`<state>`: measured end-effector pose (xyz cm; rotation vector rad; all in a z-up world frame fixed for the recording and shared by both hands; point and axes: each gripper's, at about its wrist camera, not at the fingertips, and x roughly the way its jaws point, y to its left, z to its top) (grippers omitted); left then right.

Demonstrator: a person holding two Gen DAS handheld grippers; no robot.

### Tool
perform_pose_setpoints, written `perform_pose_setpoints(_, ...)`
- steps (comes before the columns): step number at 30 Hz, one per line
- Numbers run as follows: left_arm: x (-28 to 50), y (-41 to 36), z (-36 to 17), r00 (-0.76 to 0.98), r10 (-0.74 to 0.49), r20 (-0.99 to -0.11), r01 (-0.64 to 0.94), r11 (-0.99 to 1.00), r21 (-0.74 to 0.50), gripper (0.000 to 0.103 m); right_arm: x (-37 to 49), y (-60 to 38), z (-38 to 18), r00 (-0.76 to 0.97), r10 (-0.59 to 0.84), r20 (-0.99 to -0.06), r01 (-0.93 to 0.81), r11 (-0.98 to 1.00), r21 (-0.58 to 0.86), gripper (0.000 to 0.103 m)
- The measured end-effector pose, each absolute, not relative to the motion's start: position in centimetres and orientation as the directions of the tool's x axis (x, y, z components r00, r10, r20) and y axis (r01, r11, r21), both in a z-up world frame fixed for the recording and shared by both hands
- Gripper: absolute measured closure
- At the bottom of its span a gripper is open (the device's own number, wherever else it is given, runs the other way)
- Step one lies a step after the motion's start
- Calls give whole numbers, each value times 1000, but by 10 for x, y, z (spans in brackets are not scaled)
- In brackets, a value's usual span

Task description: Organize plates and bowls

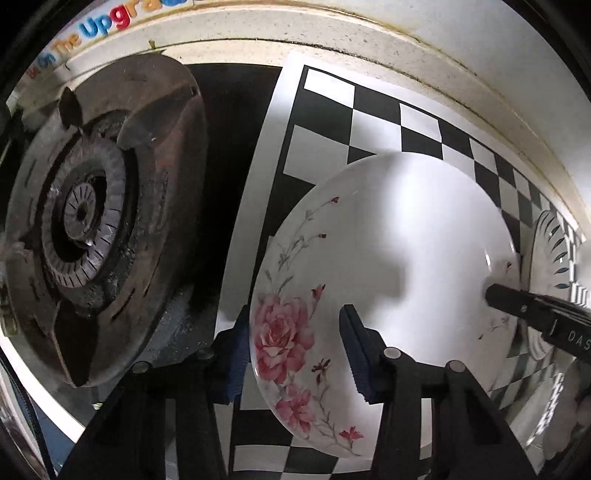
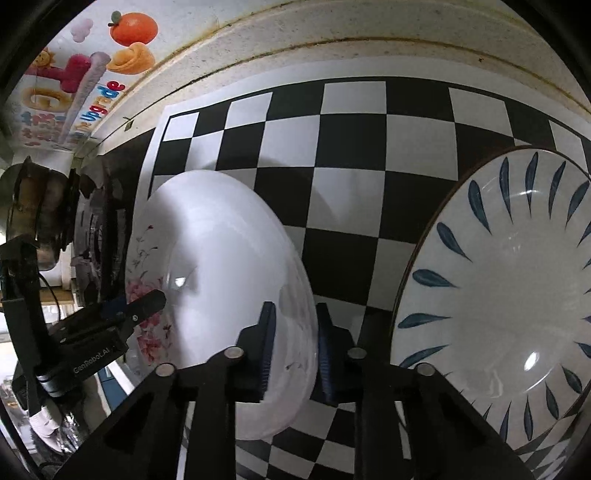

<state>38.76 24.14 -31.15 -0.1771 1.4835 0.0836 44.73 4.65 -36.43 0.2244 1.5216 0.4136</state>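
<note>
A white plate with pink roses [image 1: 388, 258] lies on a black-and-white checkered mat [image 1: 325, 110]. My left gripper [image 1: 291, 354] straddles its rose-side rim, one blue pad over the plate, one outside, with gaps. My right gripper [image 2: 293, 350] straddles the opposite rim of the same plate [image 2: 221, 277] the same way. Each gripper's finger shows in the other's view: the right fingertip [image 1: 517, 299], the left fingertip [image 2: 147, 301]. A larger white plate with blue leaf marks [image 2: 498, 295] lies just right of it, also in the left wrist view [image 1: 546, 251].
A rusty gas burner [image 1: 92, 229] sits left of the mat. A stained white counter ledge [image 1: 406, 33] and a wall with colourful stickers [image 2: 92, 55] run behind. The checkered mat [image 2: 351, 147] extends behind both plates.
</note>
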Motion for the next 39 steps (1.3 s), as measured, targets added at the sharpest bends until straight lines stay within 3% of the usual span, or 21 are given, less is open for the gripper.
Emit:
perform_pose_setpoints(5, 376, 252, -307, 78, -93, -993, -204, 973, -107, 76, 443, 37, -364, 15, 398, -917, -138, 909, 393, 90)
perform_pose_setpoints(15, 320, 232, -265, 111, -93, -989, -195, 974, -113, 76, 421, 15, -353, 24, 421, -907, -137, 900, 414, 90)
perform_pose_setpoints(26, 257, 159, -178, 178, -125, -976, -97, 985, -143, 76, 364, -56, -304, 91, 469, -879, -114, 881, 458, 90)
perform_pose_setpoints(39, 223, 44, -183, 112, -190, -975, 81, 980, -181, 76, 252, -207, -277, 171, 437, -883, -3, 897, 443, 90)
